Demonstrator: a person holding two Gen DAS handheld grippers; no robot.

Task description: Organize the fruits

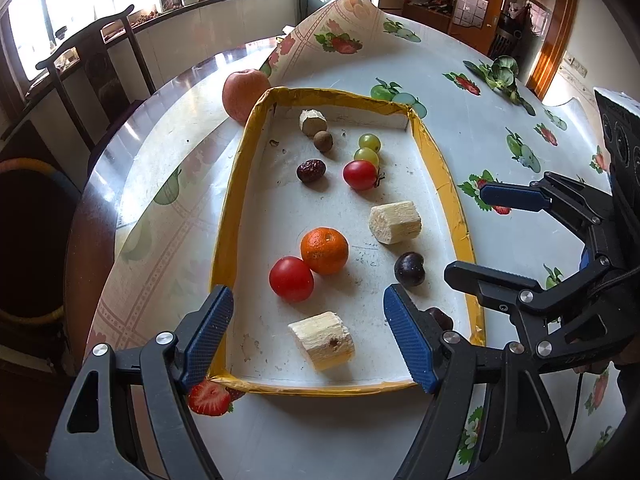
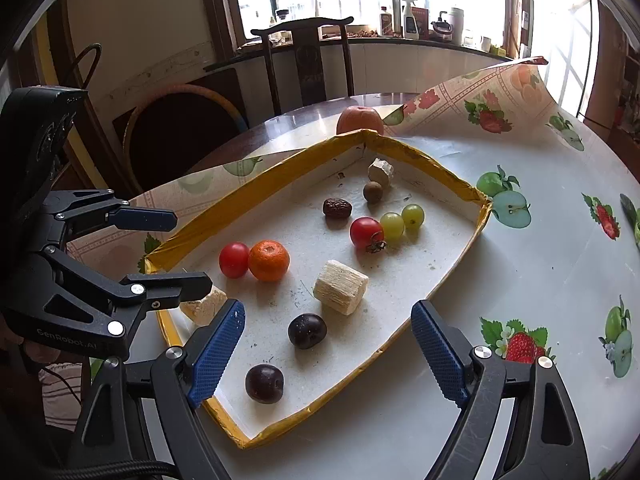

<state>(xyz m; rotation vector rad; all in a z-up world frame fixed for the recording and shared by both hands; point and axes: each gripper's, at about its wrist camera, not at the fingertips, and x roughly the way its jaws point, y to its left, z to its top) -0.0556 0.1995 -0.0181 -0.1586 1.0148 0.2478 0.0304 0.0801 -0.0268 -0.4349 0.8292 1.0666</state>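
Observation:
A yellow-rimmed tray (image 1: 230, 220) (image 2: 256, 196) holds a mandarin (image 1: 324, 250) (image 2: 269, 260), a tomato (image 1: 291, 279), a cherry tomato (image 1: 360, 175), two green grapes (image 1: 367, 149), a red date (image 1: 311, 171), a longan (image 1: 322, 141), three sugarcane pieces (image 1: 395, 222) and two dark plums (image 2: 307, 331). An apple (image 1: 245, 94) (image 2: 359, 120) sits outside the far corner. My left gripper (image 1: 309, 294) (image 2: 192, 248) hangs open over the tray's near end, above a sugarcane piece (image 1: 322, 340). My right gripper (image 2: 328, 306) (image 1: 466, 232) hangs open over the tray's right edge, near the plums.
The fruit-print tablecloth (image 1: 348, 20) is folded up at the far side of the round table. A leafy vegetable (image 1: 500, 74) lies far right. A dark wooden chair (image 2: 308, 60) stands behind the table, with a cluttered windowsill beyond.

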